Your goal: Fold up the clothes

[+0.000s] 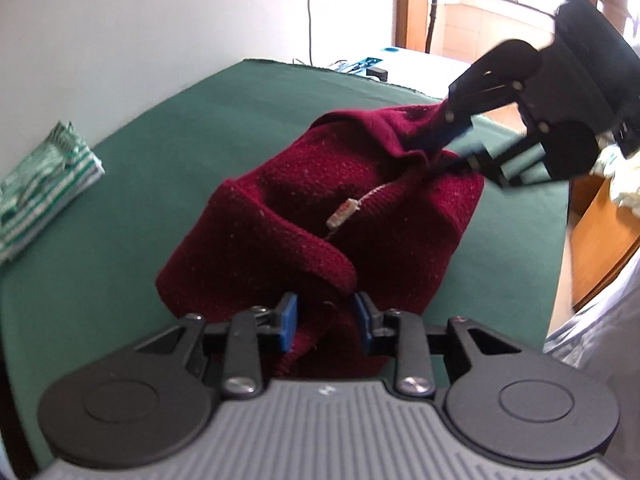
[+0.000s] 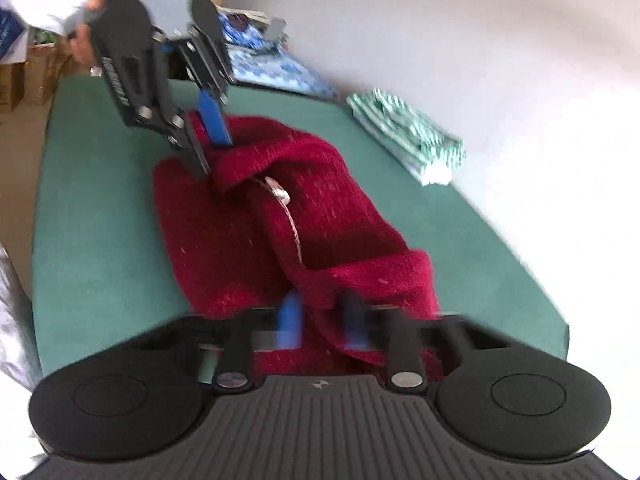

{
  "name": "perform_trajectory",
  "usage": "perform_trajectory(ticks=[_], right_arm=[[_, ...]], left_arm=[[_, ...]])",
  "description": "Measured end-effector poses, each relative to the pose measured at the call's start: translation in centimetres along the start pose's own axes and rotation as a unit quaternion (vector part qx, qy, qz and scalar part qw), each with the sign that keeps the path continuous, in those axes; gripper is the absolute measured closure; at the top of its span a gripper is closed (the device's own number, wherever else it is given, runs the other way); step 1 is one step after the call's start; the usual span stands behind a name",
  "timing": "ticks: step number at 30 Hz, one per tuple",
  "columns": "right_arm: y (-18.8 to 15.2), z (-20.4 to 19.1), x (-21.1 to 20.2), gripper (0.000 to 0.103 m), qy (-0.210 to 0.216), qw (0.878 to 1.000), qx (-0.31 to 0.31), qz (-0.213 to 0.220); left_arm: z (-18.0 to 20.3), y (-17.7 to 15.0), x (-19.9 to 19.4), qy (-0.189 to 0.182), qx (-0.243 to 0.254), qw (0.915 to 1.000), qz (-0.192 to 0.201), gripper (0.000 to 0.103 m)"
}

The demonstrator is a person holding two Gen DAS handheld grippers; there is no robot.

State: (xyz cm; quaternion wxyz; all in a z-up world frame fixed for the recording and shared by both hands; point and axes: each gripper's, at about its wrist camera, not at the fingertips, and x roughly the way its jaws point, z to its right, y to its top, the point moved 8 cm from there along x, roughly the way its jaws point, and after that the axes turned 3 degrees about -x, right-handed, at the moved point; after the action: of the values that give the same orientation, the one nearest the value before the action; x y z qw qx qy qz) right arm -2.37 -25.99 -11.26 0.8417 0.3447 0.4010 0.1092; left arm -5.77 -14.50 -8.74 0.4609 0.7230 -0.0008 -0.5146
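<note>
While a flat green felt-like tabletop [image 1: 168,152] fills most of both views, a dark red, coarse-knit woollen garment [image 1: 304,216] lies bunched in a soft mound at its middle, speckled with pale lint. Its thick ribbed hem rolls over at 6 o'clock in the left wrist view, and a small white woven label [image 1: 340,214] on a pale neck seam shows in the fold at the centre.

At 9 o'clock in that view, near the tabletop's edge and well apart from the knit, sits a folded green-and-white striped cloth [image 1: 44,184], flat and squared.

From the left wrist view, the left gripper [image 1: 325,322], black with blue rubber pads on its fingers [image 1: 289,320], stands narrowly parted with a fold of the red knit between the pads; whether they press it I cannot tell.

Blurred in its own view, the right gripper [image 2: 320,322] has its fingers drawn close around a lifted ridge of the same knit, pinching the far corner at 2 o'clock.
</note>
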Motion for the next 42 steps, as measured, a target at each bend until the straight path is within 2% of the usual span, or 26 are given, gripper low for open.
perform_trajectory(ticks=[3,6,9,12,14,16,18,22,24,27,29,30,32,35,36,38,39,40,41,42], right_arm=[[0.3,0.8,-0.9,0.093,0.02,0.999,0.034,0.009],[0.8,1.4,-2.2,0.093,0.029,0.997,0.061,0.021],[0.7,2.1,-3.4,0.094,0.037,0.995,0.088,0.028],[0.5,2.5,-4.2,0.094,0.047,0.992,0.11,0.031],[0.2,2.1,-4.5,0.094,0.06,0.992,0.11,0.029],[-0.3,1.2,-4.7,0.094,0.078,0.992,0.097,0.017],[-0.9,0.3,-4.9,0.094,0.092,0.992,0.08,0.001],[-2.7,-1.6,-4.7,0.094,0.11,0.992,0.06,-0.029],[-3.6,-2.4,-4.0,0.094,0.115,0.99,0.065,-0.04],[-4.6,-3.7,-2.1,0.094,0.108,0.991,0.067,-0.042],[-4.3,-3.6,-1.8,0.094,0.104,0.991,0.075,-0.036],[-4.1,-3.6,-1.8,0.094,0.103,0.991,0.075,-0.037],[-4.2,-3.8,-2.3,0.094,0.105,0.992,0.049,-0.044],[-4.7,-4.2,-2.6,0.095,0.119,0.991,0.012,-0.064],[-4.9,-4.4,-2.6,0.095,0.122,0.99,0.0,-0.07],[-5.2,-5.0,-2.7,0.095,0.128,0.989,-0.015,-0.074],[-5.2,-5.1,-2.8,0.095,0.131,0.989,-0.014,-0.074],[-5.2,-5.2,-2.8,0.095,0.133,0.988,-0.012,-0.074],[-5.1,-5.0,-2.7,0.095,0.132,0.989,-0.006,-0.073],[-5.1,-4.6,-2.3,0.095,0.133,0.988,0.003,-0.073]], left_arm=[[0.3,0.0,-0.5,0.025,0.042,0.9988,-0.004,0.069],[0.3,0.0,-0.5,0.059,0.095,0.9937,-0.013,0.068],[-0.2,-0.2,-0.8,0.077,0.117,0.9898,-0.025,0.067],[-0.3,-0.1,-1.2,0.095,0.128,0.9871,-0.017,0.065],[-0.2,-0.2,-0.6,0.087,0.126,0.9879,-0.025,0.067],[0.1,-0.4,-0.2,0.072,0.126,0.9889,-0.033,0.087],[0.9,-0.7,0.1,0.055,0.13,0.9891,-0.041,0.093],[2.0,-2.3,0.3,0.031,0.121,0.9896,-0.071,0.101],[2.7,-3.7,1.3,0.022,0.129,0.9864,-0.099,0.102],[3.3,-4.0,2.1,0.027,0.142,0.9841,-0.103,0.101],[2.9,-3.4,0.8,0.022,0.126,0.9858,-0.109,0.101],[2.7,-3.0,-0.3,0.018,0.121,0.9868,-0.106,0.1],[2.8,-1.5,-3.2,0.001,0.12,0.9885,-0.092,0.088],[2.6,2.7,-6.4,-0.019,0.101,0.9946,-0.016,0.081],[2.1,4.2,-6.8,-0.024,0.081,0.9963,0.012,0.076],[0.6,7.5,-5.4,-0.005,0.028,0.9971,0.07,0.07],[-0.2,8.7,-4.1,0.026,0.005,0.9951,0.095,0.071],[-1.2,9.1,-2.6,0.045,-0.025,0.9931,0.105,0.082],[-2.4,9.4,-1.0,0.062,-0.057,0.99,0.113,0.088],[-2.9,8.9,0.4,0.054,-0.082,0.9894,0.107,0.089]])
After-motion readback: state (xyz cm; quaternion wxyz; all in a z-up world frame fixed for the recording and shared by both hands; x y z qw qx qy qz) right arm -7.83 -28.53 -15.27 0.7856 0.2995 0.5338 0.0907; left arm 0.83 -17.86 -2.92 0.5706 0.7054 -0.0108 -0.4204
